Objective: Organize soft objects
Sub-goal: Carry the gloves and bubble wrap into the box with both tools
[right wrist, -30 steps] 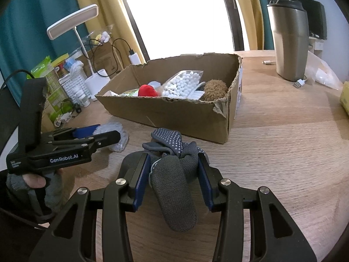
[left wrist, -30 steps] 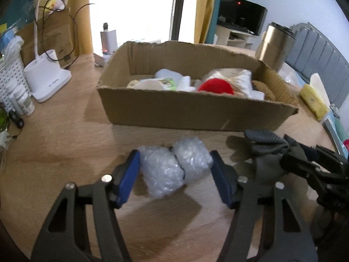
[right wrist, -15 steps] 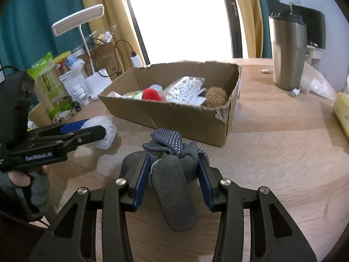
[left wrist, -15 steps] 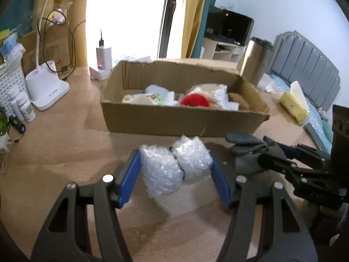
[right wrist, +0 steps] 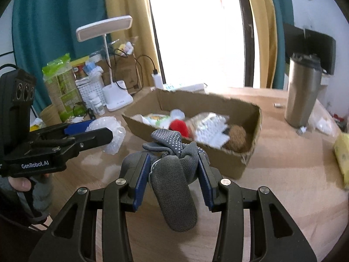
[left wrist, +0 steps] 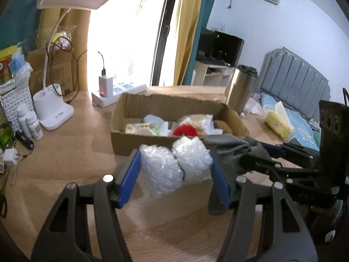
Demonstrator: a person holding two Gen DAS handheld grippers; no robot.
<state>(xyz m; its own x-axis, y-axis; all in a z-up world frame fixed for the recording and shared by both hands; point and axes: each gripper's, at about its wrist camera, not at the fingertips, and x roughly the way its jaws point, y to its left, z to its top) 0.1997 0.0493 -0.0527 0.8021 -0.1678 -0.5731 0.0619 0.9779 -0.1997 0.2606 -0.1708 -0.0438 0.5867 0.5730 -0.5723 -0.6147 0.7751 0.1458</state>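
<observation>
The wad of bubble wrap (left wrist: 174, 170) sits squeezed between the blue pads of the left gripper (left wrist: 176, 175), whose jaws stand about half spread, both pads pressing into the plastic. The wad is held clear of the wooden table (left wrist: 72, 152), just in front of the near wall of the cardboard box (left wrist: 135, 144). From the right wrist view the same wad (right wrist: 109, 135) shows beyond the left gripper's black finger, and a fingertip of the person's hand (right wrist: 20, 183) is seen on its handle.

The right gripper (right wrist: 173, 172) has its jaws drawn narrow and clamped on a bundle of grey socks (right wrist: 174, 187) with white grip dots; one sock end hangs down between the fingers, another sticks up toward the box. This bundle is also off the table, in front of the box's near wall.

Inside the box (right wrist: 250, 152) lie a red soft thing (right wrist: 178, 126), a bag of white balls (right wrist: 209, 128), a brown fuzzy ball (right wrist: 236, 137) and some pale packets. A steel tumbler (right wrist: 302, 93) stands to the right of the box, a white desk lamp (right wrist: 113, 65) to its left, near a white perforated basket (right wrist: 87, 91).
</observation>
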